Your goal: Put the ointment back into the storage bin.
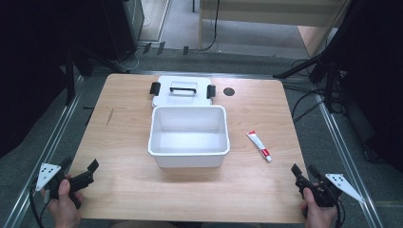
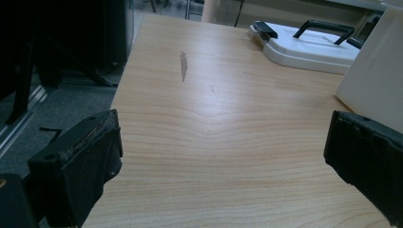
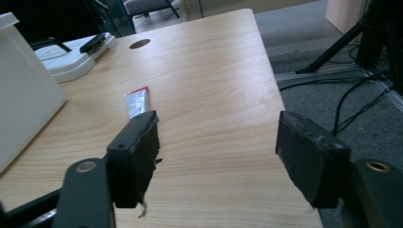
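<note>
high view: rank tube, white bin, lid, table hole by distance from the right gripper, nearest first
From the right gripper, at the table's near right corner:
1. Tube, just ahead and to its left, right of the bin.
2. White bin, table centre.
3. Table hole, near the far edge.
4. Lid, behind the bin, left of the hole.

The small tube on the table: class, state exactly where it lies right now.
In the high view the small tube lies flat on the table, just right of the open white box, ahead of the right hand-held gripper.
</note>
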The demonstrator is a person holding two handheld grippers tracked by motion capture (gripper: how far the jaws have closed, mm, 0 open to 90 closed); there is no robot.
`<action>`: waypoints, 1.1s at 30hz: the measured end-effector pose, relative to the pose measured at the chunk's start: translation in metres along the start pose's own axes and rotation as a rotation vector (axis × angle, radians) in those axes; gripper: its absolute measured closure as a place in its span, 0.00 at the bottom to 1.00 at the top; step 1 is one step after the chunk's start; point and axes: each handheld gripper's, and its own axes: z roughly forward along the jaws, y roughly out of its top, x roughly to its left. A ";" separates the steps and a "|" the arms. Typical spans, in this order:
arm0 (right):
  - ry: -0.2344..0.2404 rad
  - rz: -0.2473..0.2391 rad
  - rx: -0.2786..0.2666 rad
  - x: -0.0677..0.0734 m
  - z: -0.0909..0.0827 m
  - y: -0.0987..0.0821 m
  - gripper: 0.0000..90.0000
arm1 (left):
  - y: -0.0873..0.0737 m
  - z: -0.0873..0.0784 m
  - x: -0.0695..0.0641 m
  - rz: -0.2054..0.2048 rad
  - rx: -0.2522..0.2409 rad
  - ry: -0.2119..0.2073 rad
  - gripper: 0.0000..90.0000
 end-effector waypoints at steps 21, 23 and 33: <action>0.069 -0.334 0.614 0.041 0.037 0.041 0.29 | -0.001 0.004 -0.012 0.119 0.009 0.028 0.00; 0.069 -0.350 0.637 0.043 0.040 0.042 0.30 | -0.002 0.003 -0.012 0.116 0.007 0.027 0.00; 0.077 -0.510 1.001 0.077 0.077 0.064 0.28 | -0.002 0.002 -0.012 0.116 0.005 0.025 0.00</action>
